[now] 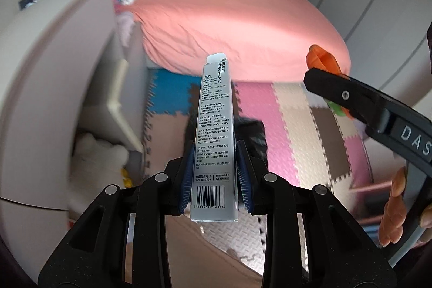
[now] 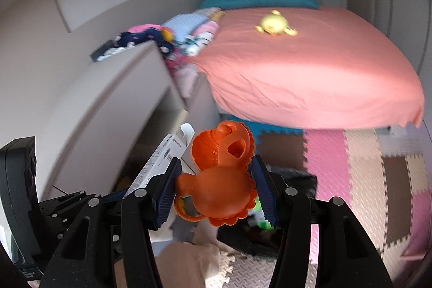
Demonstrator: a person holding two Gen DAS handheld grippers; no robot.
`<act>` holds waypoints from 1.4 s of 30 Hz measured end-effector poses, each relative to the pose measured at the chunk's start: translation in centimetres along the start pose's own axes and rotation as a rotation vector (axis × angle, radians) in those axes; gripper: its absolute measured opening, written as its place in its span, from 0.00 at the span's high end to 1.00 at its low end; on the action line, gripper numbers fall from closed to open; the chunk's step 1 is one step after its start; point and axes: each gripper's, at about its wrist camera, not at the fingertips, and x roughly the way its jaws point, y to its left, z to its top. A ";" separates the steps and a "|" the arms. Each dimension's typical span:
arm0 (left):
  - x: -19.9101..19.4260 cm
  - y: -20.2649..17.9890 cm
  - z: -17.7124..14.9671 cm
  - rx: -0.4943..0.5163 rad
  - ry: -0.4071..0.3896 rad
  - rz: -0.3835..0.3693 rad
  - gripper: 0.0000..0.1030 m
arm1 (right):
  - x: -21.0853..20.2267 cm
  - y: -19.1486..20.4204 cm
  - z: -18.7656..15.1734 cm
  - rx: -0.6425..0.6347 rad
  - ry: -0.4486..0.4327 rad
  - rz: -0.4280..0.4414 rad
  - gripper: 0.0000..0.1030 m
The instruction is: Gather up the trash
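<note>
Jaws of the left gripper (image 1: pixel 214 174) clamped on a long, narrow grey box (image 1: pixel 214 136), printed text and barcode facing the camera, held in the air above the foam mat (image 1: pixel 294 142). Risk, left wrist view: grip sits near the barcode end, so the long free end could swing or slip. Right wrist view: right gripper (image 2: pixel 216 188) jaws clamped on an orange toy (image 2: pixel 221 180), a smooth, rounded shell with loops; pads (image 2: pixel 168 193) could slide off the curve. Dark bag (image 2: pixel 270 231) lies below; a drop may miss it.
</note>
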 end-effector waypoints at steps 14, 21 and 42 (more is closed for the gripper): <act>5.9 -3.8 -1.2 0.089 0.152 -0.009 0.70 | 4.1 -5.2 -2.7 0.085 0.105 -0.079 0.46; 6.6 -3.4 -1.1 0.045 0.122 0.041 0.06 | 3.8 -6.7 -2.2 0.126 0.062 -0.173 0.20; 6.1 -3.4 -1.0 0.015 0.128 0.025 0.06 | 3.7 -5.3 -2.2 0.098 0.072 -0.159 0.20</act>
